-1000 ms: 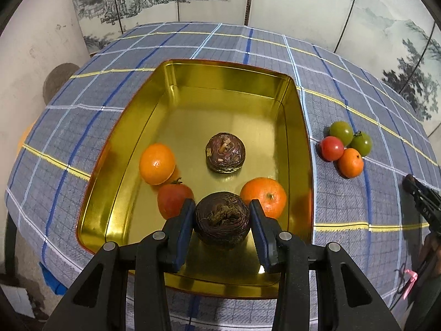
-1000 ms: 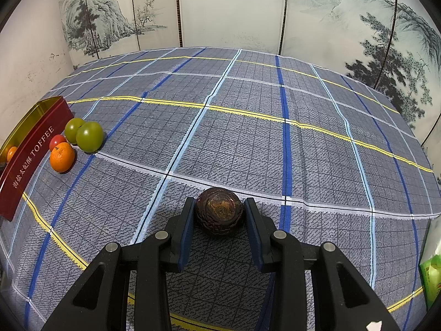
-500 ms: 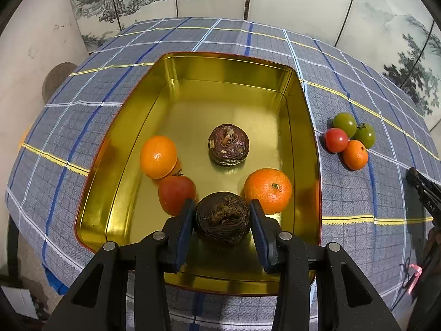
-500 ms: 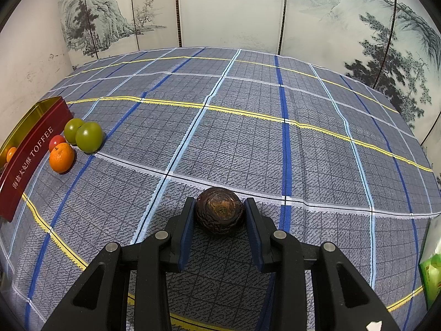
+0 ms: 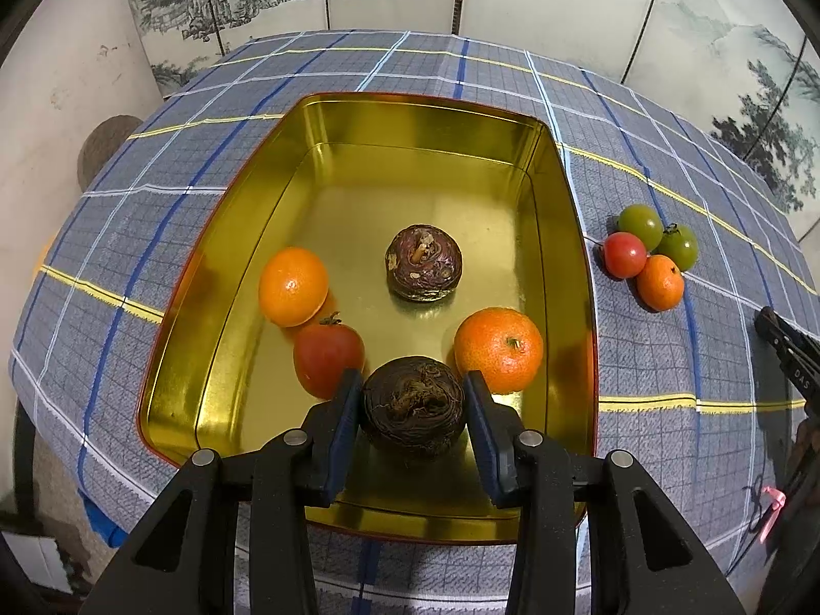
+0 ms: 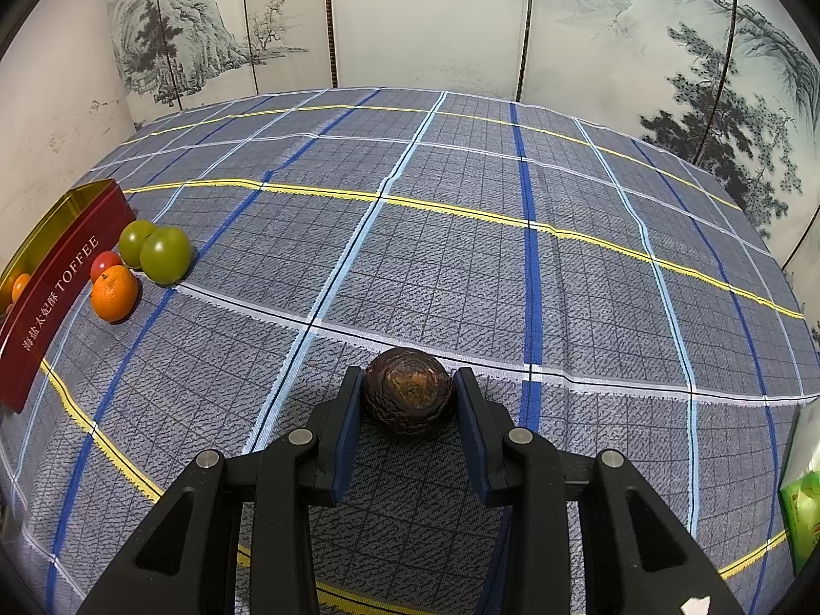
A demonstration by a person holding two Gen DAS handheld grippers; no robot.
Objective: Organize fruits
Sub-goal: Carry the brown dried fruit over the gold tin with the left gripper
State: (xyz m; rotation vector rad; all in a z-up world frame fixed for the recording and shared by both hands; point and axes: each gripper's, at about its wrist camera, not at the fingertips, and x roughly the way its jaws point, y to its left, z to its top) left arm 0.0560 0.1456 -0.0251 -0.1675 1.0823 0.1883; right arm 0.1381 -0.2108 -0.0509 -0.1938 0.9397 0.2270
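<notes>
Roughly half done, as judged from the left wrist view: four fruits are already seen inside the gold toffee tin (image 5: 564, 236) — a tangerine at left (image 5: 293, 286), a red tomato (image 5: 328, 352) just beside it, a second tangerine at right (image 5: 498, 349), and a dark wrinkled passion fruit (image 5: 423, 269) mid-floor. A fifth, another passion fruit (image 5: 413, 414), is clamped between the jaws of the left gripper (image 5: 413, 412), held over the near end of the tin between the tomato and the right tangerine; whether it touches the tin floor cannot be told. Left on the plaid-covered desk (image 5: 154, 195), just right of the tin: a cluster of two green tomatoes (image 5: 639, 225), one red cherry tomato (image 5: 624, 254) and one small tangerine (image 5: 660, 282), all touching.

Right wrist view: a third passion fruit (image 6: 408, 392) is gripped tight by the right gripper (image 6: 408, 394), well apart from the tin's red wall (image 6: 61, 277), apparently resting on or just above the cloth. The same four-fruit cluster (image 6: 165, 255) is seen beside the tin.

Remaining, as judged: release of the left fruit, transfer of the right one, then the four loose fruits.

Against the earlier frames, the tin appears slightly lower and nearer in the left view; the fruits inside are unmoved relative to each other. Right view is unchanged; both grips are kept as they were.
</notes>
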